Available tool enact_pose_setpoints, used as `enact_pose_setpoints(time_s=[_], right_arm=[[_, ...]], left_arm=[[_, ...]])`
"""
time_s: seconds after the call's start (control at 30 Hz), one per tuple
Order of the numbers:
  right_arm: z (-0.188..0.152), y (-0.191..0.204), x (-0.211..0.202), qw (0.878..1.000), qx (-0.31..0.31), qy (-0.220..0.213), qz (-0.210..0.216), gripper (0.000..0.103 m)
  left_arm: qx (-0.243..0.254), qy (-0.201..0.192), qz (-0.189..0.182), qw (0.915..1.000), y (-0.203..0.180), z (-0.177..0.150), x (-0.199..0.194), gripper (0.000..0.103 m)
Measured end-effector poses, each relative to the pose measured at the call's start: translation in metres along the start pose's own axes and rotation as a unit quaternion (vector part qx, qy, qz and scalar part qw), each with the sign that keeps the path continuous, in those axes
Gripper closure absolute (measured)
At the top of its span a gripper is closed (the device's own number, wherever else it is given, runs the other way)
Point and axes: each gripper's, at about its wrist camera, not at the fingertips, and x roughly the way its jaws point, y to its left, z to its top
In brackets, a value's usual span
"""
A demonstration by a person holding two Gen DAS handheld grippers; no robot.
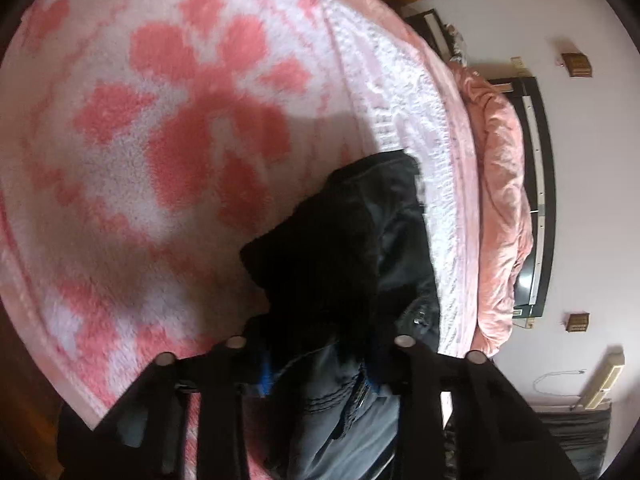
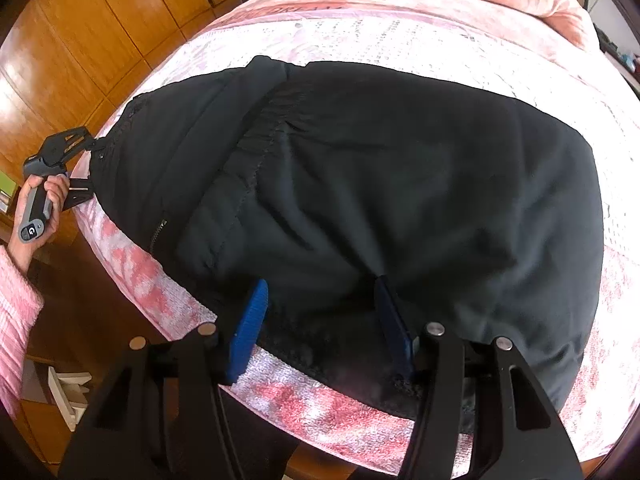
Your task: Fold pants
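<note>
Left wrist view: left gripper (image 1: pixel 320 364) narrowed onto a bunch of the dark pants (image 1: pixel 352 248). Cloth fills the gap between the blue pads, which appear to press on it. The pants hang and pile up right in front of the lens, over a pink-and-white flowered blanket (image 1: pixel 160 128). A pink quilt (image 1: pixel 504 184) lies bunched along the far edge of the bed, by the white wall.

Right wrist view: right gripper (image 2: pixel 320 320) stands fairly wide, its blue pads (image 2: pixel 250 328) straddling the near hem without pinching it. The pants (image 2: pixel 400 168) lie spread across the blanket (image 2: pixel 320 400), near its front edge. The left gripper (image 2: pixel 86 168) grips the far-left end, held by a hand (image 2: pixel 44 204) in a pink sleeve. A wooden wardrobe (image 2: pixel 100 32) stands beyond.

Risks: the right jaws hold nothing, so a pull from the left would drag the whole garment sideways and rumple it. The left holds a thick bunch, and layers could slip out unevenly.

Orientation: the long axis runs left to right. The gathered waistband (image 2: pixel 260 136) sits left of centre, crossing that axis, so one part already seems doubled over.
</note>
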Motion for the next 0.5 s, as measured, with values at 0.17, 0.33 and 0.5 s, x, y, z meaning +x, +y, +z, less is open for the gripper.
enact_pose_setpoints(time_s=[0.17, 0.33, 0.5], right_arm=[[-0.001, -0.003, -0.002, 1.000, 0.001, -0.001, 0.000, 0.047], [-0.004, -0.007, -0.010, 1.000, 0.012, -0.007, -0.001, 0.043], [-0.007, -0.016, -0.021, 1.000, 0.023, -0.017, -0.004, 0.043]], left_arm=[[0.039, -0.032, 0.008, 0.9987, -0.018, -0.011, -0.015, 0.075], [0.081, -0.056, -0.016, 0.9950, -0.038, -0.023, -0.031, 0.075], [0.145, -0.069, -0.054, 0.9856, -0.076, -0.042, -0.051, 0.075]])
